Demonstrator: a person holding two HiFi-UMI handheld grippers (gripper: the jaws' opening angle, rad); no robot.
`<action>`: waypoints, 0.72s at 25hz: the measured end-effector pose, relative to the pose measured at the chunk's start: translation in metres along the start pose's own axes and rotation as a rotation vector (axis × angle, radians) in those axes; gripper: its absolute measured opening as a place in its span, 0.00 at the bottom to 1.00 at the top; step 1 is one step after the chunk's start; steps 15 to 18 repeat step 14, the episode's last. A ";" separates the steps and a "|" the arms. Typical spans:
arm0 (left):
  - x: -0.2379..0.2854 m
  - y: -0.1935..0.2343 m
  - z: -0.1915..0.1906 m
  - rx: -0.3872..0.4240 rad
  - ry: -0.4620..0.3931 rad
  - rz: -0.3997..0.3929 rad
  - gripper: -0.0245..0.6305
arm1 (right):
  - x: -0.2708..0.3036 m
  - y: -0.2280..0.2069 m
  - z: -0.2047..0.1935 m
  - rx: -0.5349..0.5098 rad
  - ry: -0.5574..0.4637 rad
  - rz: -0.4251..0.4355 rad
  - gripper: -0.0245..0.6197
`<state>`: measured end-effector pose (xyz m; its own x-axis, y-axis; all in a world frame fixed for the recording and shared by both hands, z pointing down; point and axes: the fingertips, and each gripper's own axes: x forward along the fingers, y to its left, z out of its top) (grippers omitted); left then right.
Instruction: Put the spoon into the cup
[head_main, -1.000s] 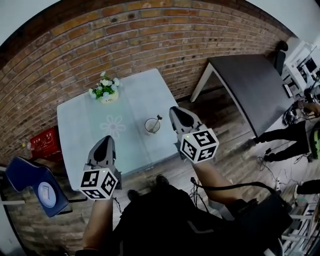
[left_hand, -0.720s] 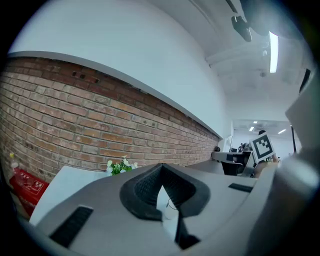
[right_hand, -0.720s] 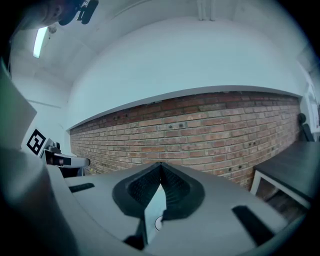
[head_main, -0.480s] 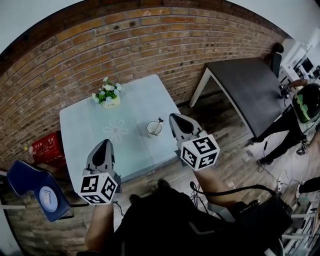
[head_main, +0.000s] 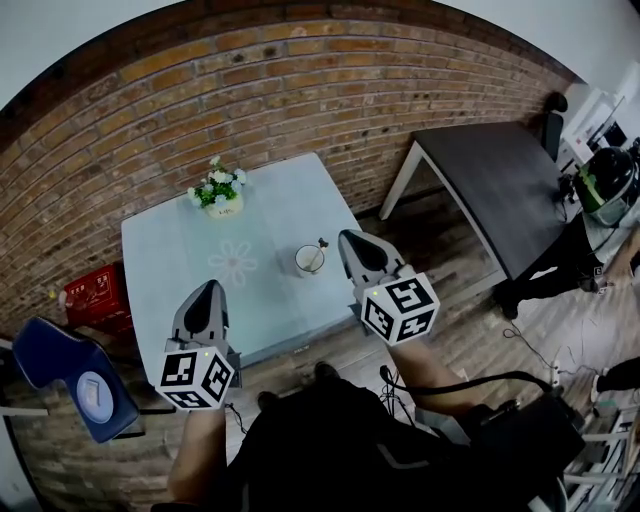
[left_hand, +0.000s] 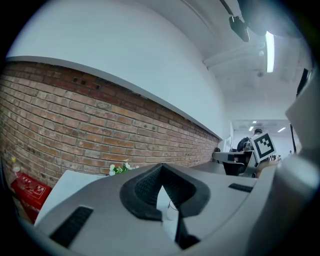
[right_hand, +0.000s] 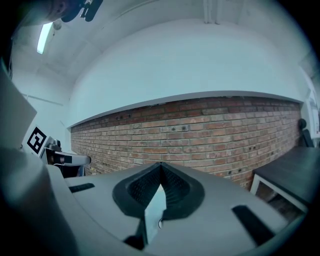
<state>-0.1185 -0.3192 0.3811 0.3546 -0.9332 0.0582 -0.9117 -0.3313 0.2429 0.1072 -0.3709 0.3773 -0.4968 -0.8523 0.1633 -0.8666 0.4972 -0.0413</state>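
The left tool (head_main: 209, 290) and right tool (head_main: 348, 238) hung closed and empty at the tabletop's (head_main: 170, 262) near side, and the spoon (head_main: 318, 246) stood in the cup (head_main: 306, 262) just beside the right tool's tip.

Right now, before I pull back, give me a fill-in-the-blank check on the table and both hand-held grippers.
1. The spoon is already ____ the cup.
2. The left hand-held gripper and the right hand-held gripper both have their jaws ____, with nothing between them.
3. The one closer to the cup is the ____ one.
4. The flower pot stands on the table near the ____ wall.

Missing words: in; shut; right; brick.
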 end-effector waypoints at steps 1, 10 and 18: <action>0.000 -0.001 0.001 0.002 -0.003 -0.005 0.05 | 0.000 0.000 0.001 -0.002 -0.002 0.000 0.07; 0.001 -0.004 0.004 0.010 -0.013 -0.008 0.05 | 0.003 -0.010 0.006 0.016 -0.014 -0.004 0.07; 0.000 -0.003 0.004 0.008 -0.014 -0.001 0.05 | 0.005 -0.007 0.006 0.020 -0.014 0.001 0.07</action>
